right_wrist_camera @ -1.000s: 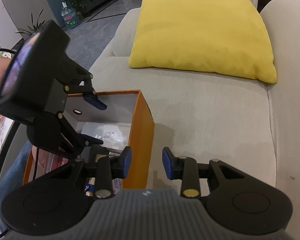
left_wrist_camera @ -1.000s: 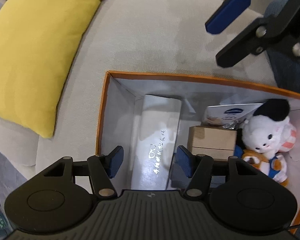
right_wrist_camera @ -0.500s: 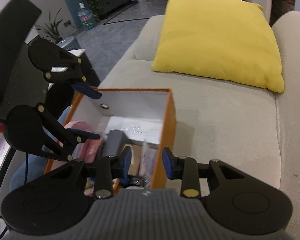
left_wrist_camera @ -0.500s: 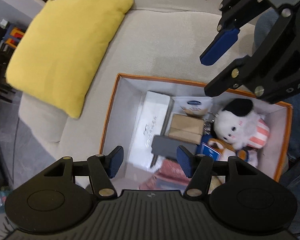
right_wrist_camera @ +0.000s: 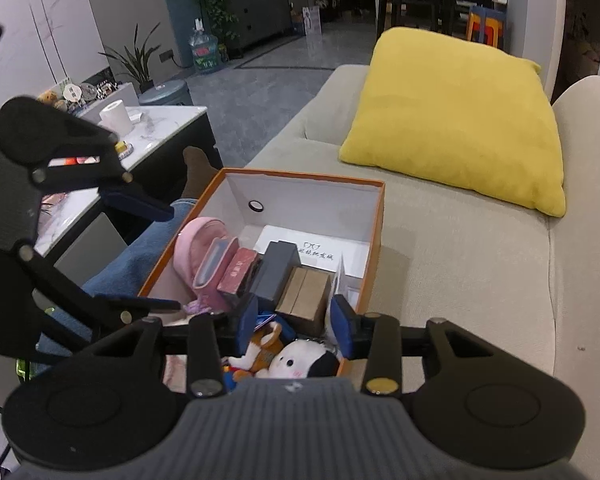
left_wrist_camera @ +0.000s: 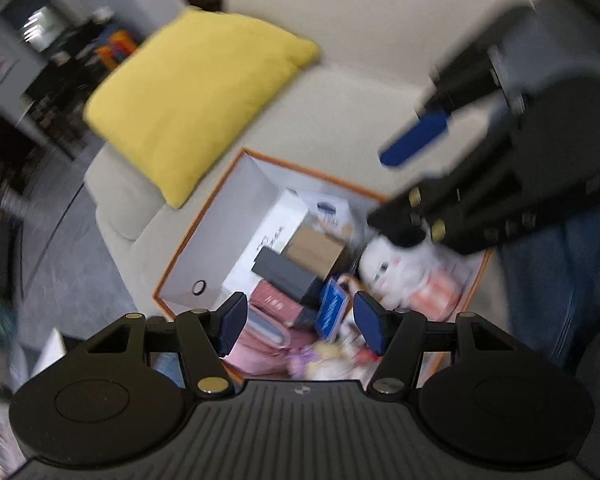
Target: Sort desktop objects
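Observation:
An orange box (right_wrist_camera: 377, 232) with white inner walls sits on a beige sofa and holds several objects: a white flat case (right_wrist_camera: 320, 250), a dark grey box (right_wrist_camera: 274, 270), a brown cardboard box (right_wrist_camera: 306, 290), a red booklet (right_wrist_camera: 238, 270), a pink pouch (right_wrist_camera: 198, 250) and a white plush toy (right_wrist_camera: 304, 362). The box also shows in the blurred left wrist view (left_wrist_camera: 198, 244). My left gripper (left_wrist_camera: 300, 326) is open and empty above the box's near end. My right gripper (right_wrist_camera: 296, 326) is open and empty over the plush toy end.
A yellow cushion (right_wrist_camera: 456, 120) lies on the sofa seat (right_wrist_camera: 460, 280) beyond the box. A marble-topped table (right_wrist_camera: 148, 128) with a paper roll stands to the left. A person's jeans-clad leg (right_wrist_camera: 140, 252) is beside the box.
Both grippers have risen and pulled back from the box, so more of its contents shows. The left view is now motion-blurred. Both stay open and empty.

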A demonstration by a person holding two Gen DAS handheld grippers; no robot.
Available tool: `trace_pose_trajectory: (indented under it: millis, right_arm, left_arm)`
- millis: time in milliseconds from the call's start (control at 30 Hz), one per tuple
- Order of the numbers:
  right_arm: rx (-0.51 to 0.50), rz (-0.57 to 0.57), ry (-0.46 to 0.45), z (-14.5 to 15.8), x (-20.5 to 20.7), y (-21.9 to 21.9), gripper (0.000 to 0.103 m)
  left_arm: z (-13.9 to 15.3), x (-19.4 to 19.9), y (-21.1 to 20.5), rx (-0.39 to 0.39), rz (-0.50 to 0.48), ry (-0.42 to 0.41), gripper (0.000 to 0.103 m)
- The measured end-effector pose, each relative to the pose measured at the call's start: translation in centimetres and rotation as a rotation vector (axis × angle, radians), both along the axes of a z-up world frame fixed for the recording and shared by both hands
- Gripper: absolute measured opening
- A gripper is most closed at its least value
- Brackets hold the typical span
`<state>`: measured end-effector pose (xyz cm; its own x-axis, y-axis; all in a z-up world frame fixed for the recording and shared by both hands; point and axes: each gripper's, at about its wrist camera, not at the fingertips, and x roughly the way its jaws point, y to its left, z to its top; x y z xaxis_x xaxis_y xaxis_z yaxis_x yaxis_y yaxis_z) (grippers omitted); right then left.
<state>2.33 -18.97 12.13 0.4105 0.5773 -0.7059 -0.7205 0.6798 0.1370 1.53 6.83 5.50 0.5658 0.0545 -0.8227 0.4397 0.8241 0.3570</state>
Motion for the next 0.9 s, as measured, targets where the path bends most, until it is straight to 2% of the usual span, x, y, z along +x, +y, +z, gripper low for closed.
trace_pose_trajectory:
  millis: [67, 167, 233, 400, 567, 633, 900]
  right_arm:
    - [0.008, -0.004, -0.033, -0.2, -1.2, -0.4, 0.051]
    - [0.015, -0.013, -0.076, -1.0, -2.6, -0.8, 0.052]
    - [0.029, -0.023, -0.084, -1.8, -3.2, -1.1, 0.053]
    - [0.058, -0.051, -0.081, -3.5, -4.3, -1.7, 0.057]
    - [0.073, -0.067, -0.102, -4.9, -5.0, -2.3, 0.061]
    - [0.080, -0.073, -0.118, -5.3, -5.2, -2.4, 0.064]
    - [0.091, -0.086, -0.132, -7.4, -5.9, -2.7, 0.065]
  left_arm:
    - [0.2, -1.4, 0.5, -0.080, 0.073, -0.094, 0.070]
    - [-0.3, -3.4, 1.1, -0.173, 0.221, -0.238, 0.070]
    - [-0.9, -4.3, 1.2, -0.222, 0.297, -0.283, 0.073]
    - [-3.3, -5.4, 0.5, -0.248, 0.467, -0.336, 0.079]
    - [-5.5, -6.2, 1.7, -0.374, 0.657, -0.348, 0.079]
    - [-5.9, -6.7, 1.9, -0.402, 0.707, -0.356, 0.081]
    - [-7.8, -7.3, 1.3, -0.331, 0.787, -0.378, 0.082]
